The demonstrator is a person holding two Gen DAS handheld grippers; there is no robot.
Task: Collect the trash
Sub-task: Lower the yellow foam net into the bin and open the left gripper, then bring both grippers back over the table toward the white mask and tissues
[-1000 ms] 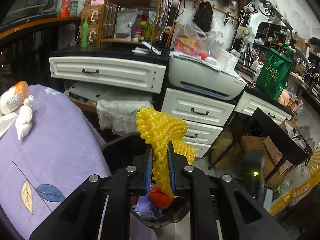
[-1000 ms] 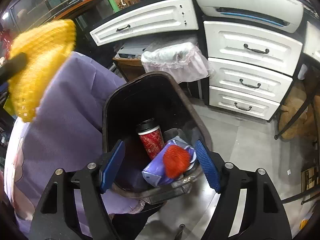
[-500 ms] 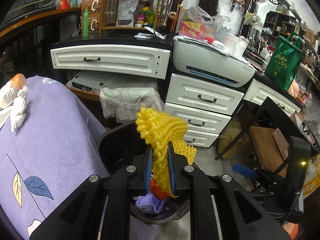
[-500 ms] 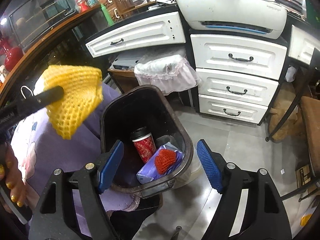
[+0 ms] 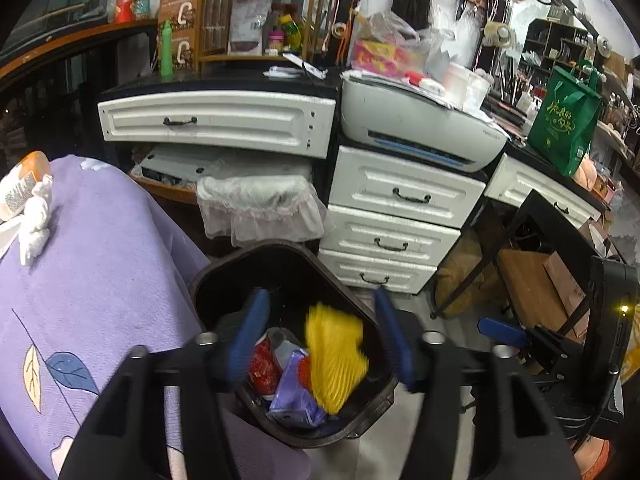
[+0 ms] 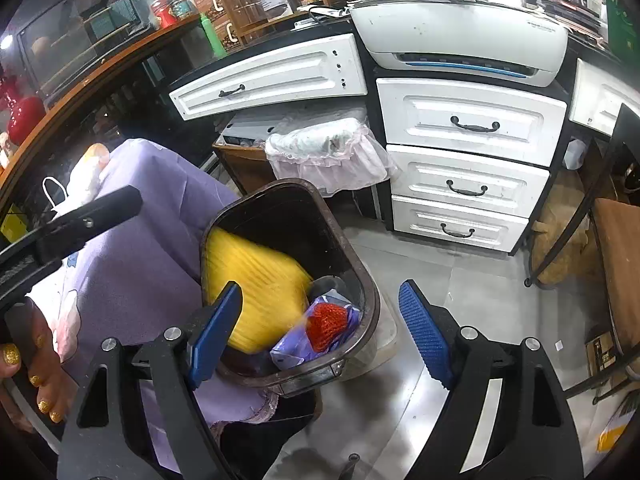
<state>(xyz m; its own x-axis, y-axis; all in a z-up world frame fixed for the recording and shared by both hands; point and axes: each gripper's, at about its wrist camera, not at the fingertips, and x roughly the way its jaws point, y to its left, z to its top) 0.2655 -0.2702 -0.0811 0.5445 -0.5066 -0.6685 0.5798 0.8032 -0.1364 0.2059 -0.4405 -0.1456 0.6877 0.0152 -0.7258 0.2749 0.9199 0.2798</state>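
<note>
— Yellow foam netting (image 5: 334, 360) is what we see blurred inside the dark bin (image 5: 348, 292), over the red cup (image 5: 264, 364) and the purple wrapper (image 5: 294, 396). Nothing presses on it.

— Agreed. Our left tongs (image 5: 320, 340) are spreading, the blue pads (image 5: 250, 336) standing clear on either side of the netting, touching none of it.

— And from the other view we see the same yellow net (image 6: 256, 288) streaked against the bin's near wall (image 6: 360, 272), beside the red mesh ball (image 6: 326, 322) lying on the wrapper.

— Our right tongs (image 6: 320, 332) hang above the bin's front edge, jaws widening too, with nothing gripped between them.

— We can pick out the left tool's black finger (image 6: 88, 216) at the left of that view, and the hand (image 6: 32, 364) that carries it, over the purple cloth (image 6: 152, 248).

— The bin stands on the grey floor (image 6: 460, 280), just beside the cloth-covered surface and in front of the white drawers (image 6: 468, 160).

— On the cloth, well apart from the bin, we see a white crumpled tissue (image 5: 36, 224) beside an orange packet (image 5: 24, 188).
</note>
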